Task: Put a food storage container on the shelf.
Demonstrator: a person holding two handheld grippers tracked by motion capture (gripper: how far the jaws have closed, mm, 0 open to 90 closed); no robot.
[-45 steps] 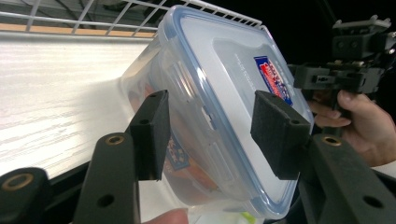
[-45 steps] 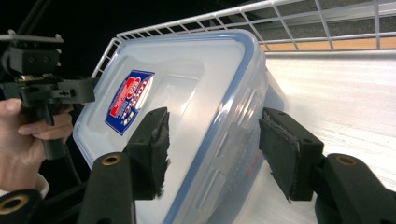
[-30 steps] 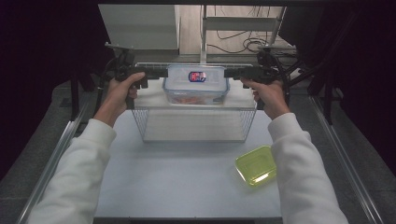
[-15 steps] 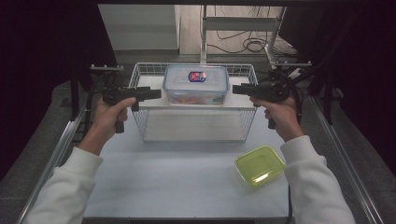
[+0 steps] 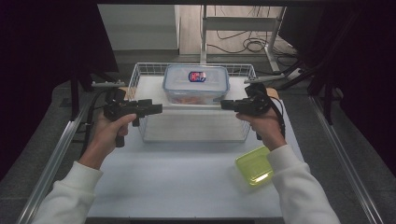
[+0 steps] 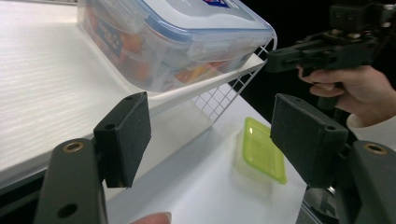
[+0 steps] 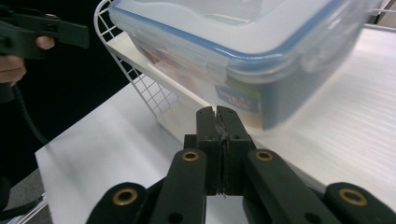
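A clear box with a blue-rimmed lid (image 5: 196, 83) sits at the back of a white wire basket (image 5: 191, 133), with orange food inside it. My left gripper (image 5: 156, 108) hovers at the basket's left front corner, pointing inward. In the left gripper view, my left gripper (image 6: 215, 140) stands open with nothing between its pads, and the box (image 6: 177, 37) lies beyond them. My right gripper (image 5: 224, 105) hangs over the basket's right front. In the right gripper view, my right gripper (image 7: 218, 126) has just been closing and is now shut on nothing, close to the box (image 7: 243, 42).
A lime-green lid or shallow tub (image 5: 254, 165) lies on the white table (image 5: 177, 182) at the front right, under the right forearm. The basket's wire wall (image 7: 149, 88) stands between the grippers and the table's edges. Metal rails border the table on both sides.
Both hands have drawn back from the box's sides toward the basket's front and dropped a little. The right jaws went from open to shut. The box has not moved.
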